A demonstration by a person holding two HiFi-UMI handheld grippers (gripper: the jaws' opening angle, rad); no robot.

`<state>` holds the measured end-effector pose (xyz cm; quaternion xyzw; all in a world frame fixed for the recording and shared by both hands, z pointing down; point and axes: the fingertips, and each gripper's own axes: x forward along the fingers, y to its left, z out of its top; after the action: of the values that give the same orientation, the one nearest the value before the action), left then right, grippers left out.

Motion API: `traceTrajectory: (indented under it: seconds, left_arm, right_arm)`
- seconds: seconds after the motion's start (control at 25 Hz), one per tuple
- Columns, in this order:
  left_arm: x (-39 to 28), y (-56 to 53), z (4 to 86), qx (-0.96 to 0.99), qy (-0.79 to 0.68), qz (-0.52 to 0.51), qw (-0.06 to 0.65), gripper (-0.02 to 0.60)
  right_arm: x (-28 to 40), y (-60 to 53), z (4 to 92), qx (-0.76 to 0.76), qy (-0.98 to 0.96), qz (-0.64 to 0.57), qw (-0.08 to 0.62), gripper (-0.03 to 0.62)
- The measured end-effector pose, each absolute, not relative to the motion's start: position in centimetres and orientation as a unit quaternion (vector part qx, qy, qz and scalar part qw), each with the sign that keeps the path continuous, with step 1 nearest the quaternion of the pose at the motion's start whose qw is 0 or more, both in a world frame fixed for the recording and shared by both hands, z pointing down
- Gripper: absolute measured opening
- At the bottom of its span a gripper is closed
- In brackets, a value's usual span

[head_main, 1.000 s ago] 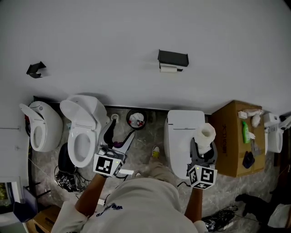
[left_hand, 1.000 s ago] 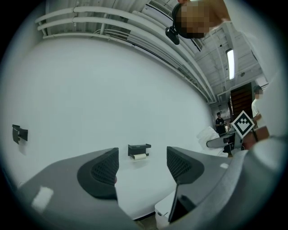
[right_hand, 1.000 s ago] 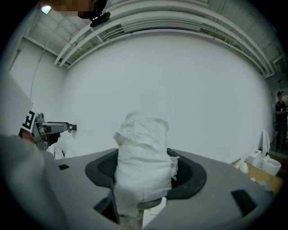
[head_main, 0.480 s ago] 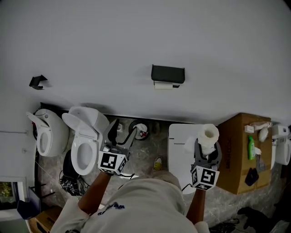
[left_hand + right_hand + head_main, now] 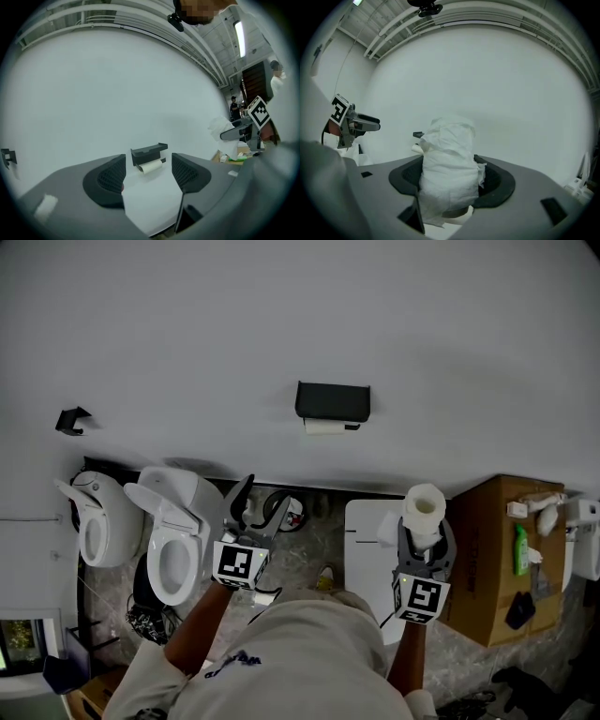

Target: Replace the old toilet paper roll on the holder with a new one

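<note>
A black holder (image 5: 333,400) is fixed to the white wall, with the thin old roll (image 5: 325,427) hanging under it. In the left gripper view the holder (image 5: 149,152) and old roll (image 5: 151,166) show straight ahead, some way off. My left gripper (image 5: 259,509) is open; its jaws have just been closing slightly, with nothing between them. My right gripper (image 5: 424,538) is shut on the new white roll (image 5: 424,510), which stands upright between the jaws (image 5: 450,173). Both grippers point at the wall, short of the holder.
Below the wall stand two open toilets (image 5: 173,531) (image 5: 94,521) at left and a closed white one (image 5: 370,540) under my right gripper. A small bin (image 5: 281,512) sits between them. A cardboard box (image 5: 487,549) with bottles is at right. A black hook (image 5: 70,418) is on the wall.
Both grippers have moved forward toward the wall and the holder. The new roll has stayed in the right gripper.
</note>
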<state>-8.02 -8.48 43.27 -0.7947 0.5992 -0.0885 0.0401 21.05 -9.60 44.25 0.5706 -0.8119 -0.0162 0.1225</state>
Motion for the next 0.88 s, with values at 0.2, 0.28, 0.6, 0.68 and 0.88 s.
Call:
traceTrajectory:
  seconds: [0.2,0.28,0.6,0.68,0.88]
  left_arm:
    - [-7.0,-10.6,44.1,-0.796,0.591,-0.119,0.055,0.305]
    - [-6.7,-11.6,44.0,-0.794,0.59,-0.128,0.073,0.302]
    - [-5.1,-16.4,47.8,-0.797,0.552,-0.217,0.114,0.285]
    - [-4.6,-17.7,48.9,-0.79,0.539,-0.257,0.137,0.284]
    - [-4.2,-19.8,51.1,-0.783,0.509,-0.327,0.146,0.285]
  right_arm:
    - [21.9,-11.2,44.8,0.571,-0.806,-0.04,0.148,0.298]
    - [22.1,-11.9,44.9,0.569,-0.805,-0.056,0.16,0.296]
    - [22.3,-13.9,45.5,0.555,-0.806,-0.081,0.191,0.298]
    - [22.6,-14.0,45.6,0.554,-0.805,-0.081,0.196,0.298]
    - [23.0,-13.8,46.1,0.56,-0.802,-0.072,0.196,0.298]
